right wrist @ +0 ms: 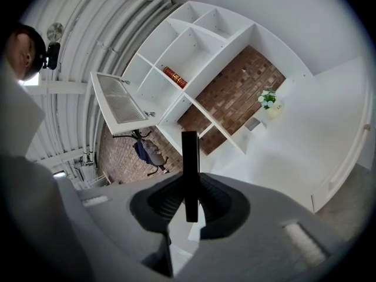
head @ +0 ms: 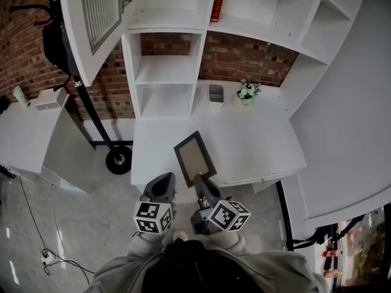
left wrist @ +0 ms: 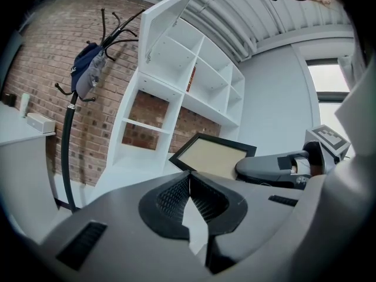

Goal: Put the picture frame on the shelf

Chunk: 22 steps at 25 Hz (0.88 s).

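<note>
A black picture frame (head: 195,158) with a tan inner panel hangs above the front edge of the white desk (head: 256,145). My right gripper (head: 199,180) is shut on its near edge. In the right gripper view the frame (right wrist: 190,172) shows edge-on as a dark bar clamped between the pads. My left gripper (head: 164,185) hangs just left of it, shut with nothing between the jaws. In the left gripper view the frame (left wrist: 212,155) appears beyond the closed left gripper (left wrist: 189,179). The white shelf unit (head: 164,78) stands at the back of the desk.
A small flower pot (head: 247,92) and a grey cup (head: 215,94) sit at the back of the desk. A red book (head: 218,2) stands on an upper shelf. An open cabinet door (head: 98,17) juts out at upper left. A coat stand (head: 91,112) rises left of the shelf unit.
</note>
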Tool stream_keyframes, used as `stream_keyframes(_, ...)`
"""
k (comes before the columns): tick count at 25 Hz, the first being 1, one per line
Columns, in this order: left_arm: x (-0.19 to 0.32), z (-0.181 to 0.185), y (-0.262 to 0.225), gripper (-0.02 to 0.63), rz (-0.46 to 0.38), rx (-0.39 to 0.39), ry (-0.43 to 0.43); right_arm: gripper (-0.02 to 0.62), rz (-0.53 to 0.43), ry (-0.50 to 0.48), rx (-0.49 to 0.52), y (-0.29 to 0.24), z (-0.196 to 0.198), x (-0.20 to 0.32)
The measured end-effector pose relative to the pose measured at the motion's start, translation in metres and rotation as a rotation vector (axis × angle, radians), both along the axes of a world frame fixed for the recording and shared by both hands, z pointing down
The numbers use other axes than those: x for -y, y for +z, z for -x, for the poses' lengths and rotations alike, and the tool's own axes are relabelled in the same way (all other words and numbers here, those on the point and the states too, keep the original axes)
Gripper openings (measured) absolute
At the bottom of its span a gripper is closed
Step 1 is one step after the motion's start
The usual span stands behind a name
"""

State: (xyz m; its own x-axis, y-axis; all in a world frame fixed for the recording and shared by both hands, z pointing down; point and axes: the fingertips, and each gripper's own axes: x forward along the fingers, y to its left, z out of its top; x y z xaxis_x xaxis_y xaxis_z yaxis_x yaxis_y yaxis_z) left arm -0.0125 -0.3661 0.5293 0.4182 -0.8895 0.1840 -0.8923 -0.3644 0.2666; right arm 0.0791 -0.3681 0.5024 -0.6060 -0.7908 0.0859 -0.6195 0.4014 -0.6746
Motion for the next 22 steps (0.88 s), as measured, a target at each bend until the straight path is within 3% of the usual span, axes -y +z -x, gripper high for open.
stream_keyframes(13, 0.039, -0.006, 0.001, 0.005, -0.009, 0.001, -0.006, 0.064, 0.033, -0.015, 0.068, 0.005, -0.006, 0.043)
stream_keyframes(22, 0.069, -0.002, -0.025, 0.005, -0.054, 0.028, 0.007, 0.064, 0.030, -0.086, 0.223, -0.031, 0.005, 0.072)
